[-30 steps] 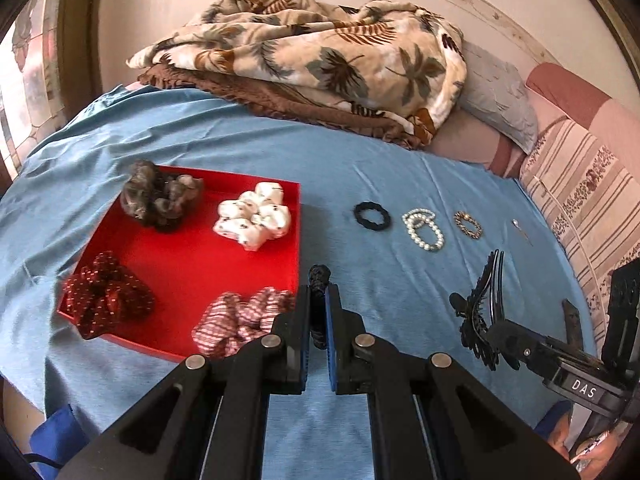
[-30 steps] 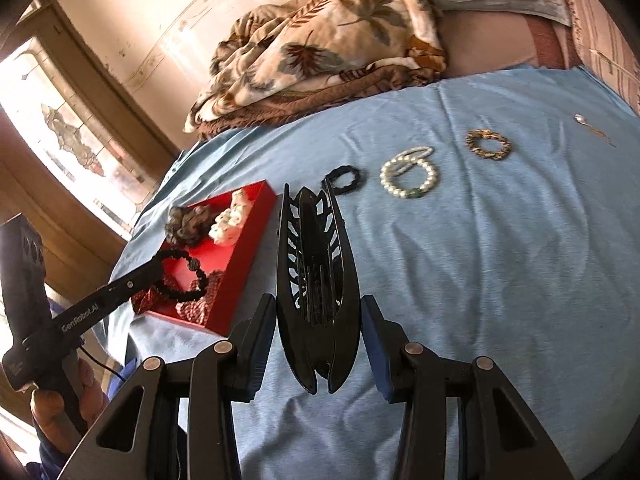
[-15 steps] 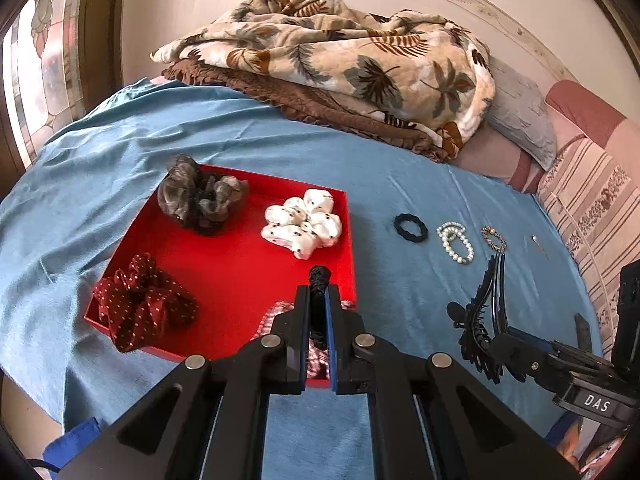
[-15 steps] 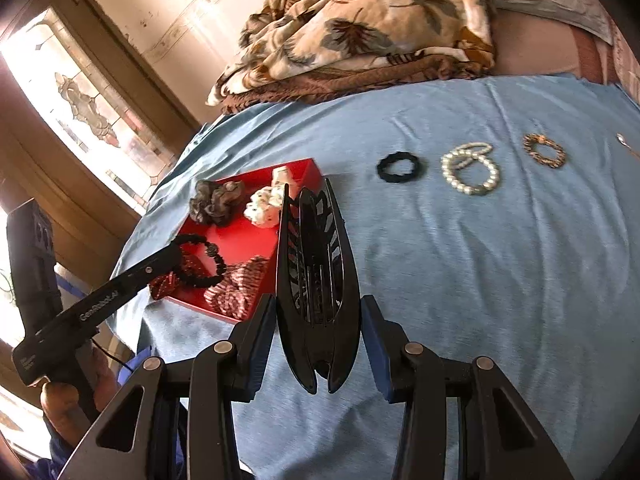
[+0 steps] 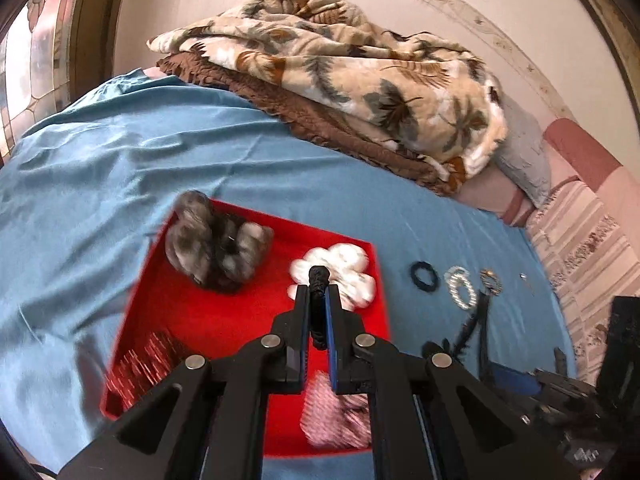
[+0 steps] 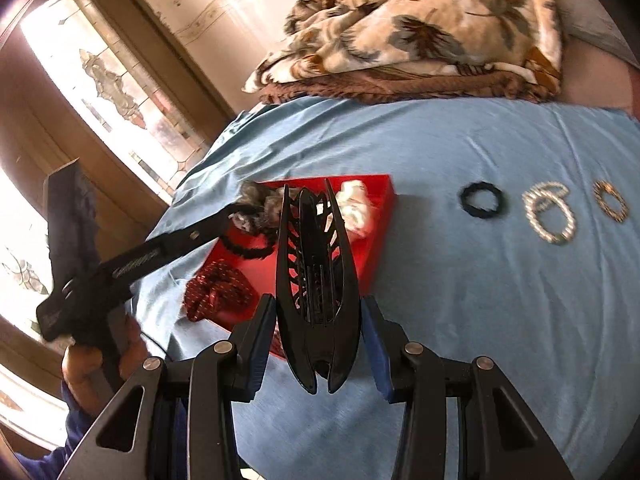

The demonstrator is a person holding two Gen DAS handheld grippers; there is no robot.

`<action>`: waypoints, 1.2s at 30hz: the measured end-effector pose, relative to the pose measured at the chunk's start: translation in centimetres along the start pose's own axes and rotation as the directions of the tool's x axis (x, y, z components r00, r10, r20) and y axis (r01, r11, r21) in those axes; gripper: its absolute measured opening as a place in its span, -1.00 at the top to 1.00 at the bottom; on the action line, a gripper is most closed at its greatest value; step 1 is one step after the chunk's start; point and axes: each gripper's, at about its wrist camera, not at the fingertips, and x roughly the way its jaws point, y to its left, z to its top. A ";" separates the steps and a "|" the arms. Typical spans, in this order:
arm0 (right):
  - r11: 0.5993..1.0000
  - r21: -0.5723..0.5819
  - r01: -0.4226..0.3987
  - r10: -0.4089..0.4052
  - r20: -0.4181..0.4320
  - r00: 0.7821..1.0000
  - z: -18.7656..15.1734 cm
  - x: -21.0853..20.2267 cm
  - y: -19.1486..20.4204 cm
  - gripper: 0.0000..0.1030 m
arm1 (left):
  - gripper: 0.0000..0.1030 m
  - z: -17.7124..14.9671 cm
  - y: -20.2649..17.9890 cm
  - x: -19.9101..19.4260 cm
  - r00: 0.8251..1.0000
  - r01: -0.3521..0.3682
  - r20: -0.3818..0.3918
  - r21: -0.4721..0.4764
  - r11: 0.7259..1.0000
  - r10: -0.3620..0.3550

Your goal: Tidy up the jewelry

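Note:
My left gripper (image 5: 318, 300) is shut on a black beaded bracelet (image 5: 319, 280) and holds it above the red tray (image 5: 224, 316). From the right wrist view the bracelet (image 6: 250, 246) hangs over the tray (image 6: 380, 208). My right gripper (image 6: 318, 320) is shut on a black claw hair clip (image 6: 316, 280), near the tray's right edge. In the tray lie a grey scrunchie (image 5: 216, 240), a white scrunchie (image 5: 344, 268), a dark red scrunchie (image 6: 218, 292) and a pink checked scrunchie (image 5: 336, 416).
On the blue sheet (image 6: 480, 300) right of the tray lie a black hair tie (image 6: 482, 199), a pearl bracelet (image 6: 550, 216) and a gold bracelet (image 6: 610, 200). A folded leaf-print blanket (image 5: 340, 68) and pillows (image 5: 524, 152) lie at the back. A window (image 6: 100, 84) is at the left.
My left gripper has carried the beaded bracelet leftward from beside the tray to over its middle. My right gripper with the claw clip has moved left toward the tray.

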 end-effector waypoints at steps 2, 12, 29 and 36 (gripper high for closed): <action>1.000 -0.019 -0.001 0.001 -0.007 1.000 0.5 0.9 0.8 0.10 | 0.87 0.6 1.1 0.9 1.000 -0.025 -0.011 -0.008 1.000 0.025; 0.999 -0.030 0.009 -0.011 -0.068 0.998 2.2 6.4 1.9 0.09 | 0.87 0.1 4.8 4.4 0.996 -0.015 -0.091 -0.054 0.998 0.010; 0.994 -0.039 0.103 -0.107 -0.154 0.982 2.0 11.6 1.1 0.09 | 0.86 -0.4 7.9 6.0 0.977 -0.187 -0.116 -0.084 0.979 0.177; 0.990 -0.028 0.136 -0.138 -0.148 0.979 2.1 11.8 0.3 0.08 | 0.79 -0.7 7.0 5.9 0.976 -0.198 -0.098 -0.049 0.979 0.192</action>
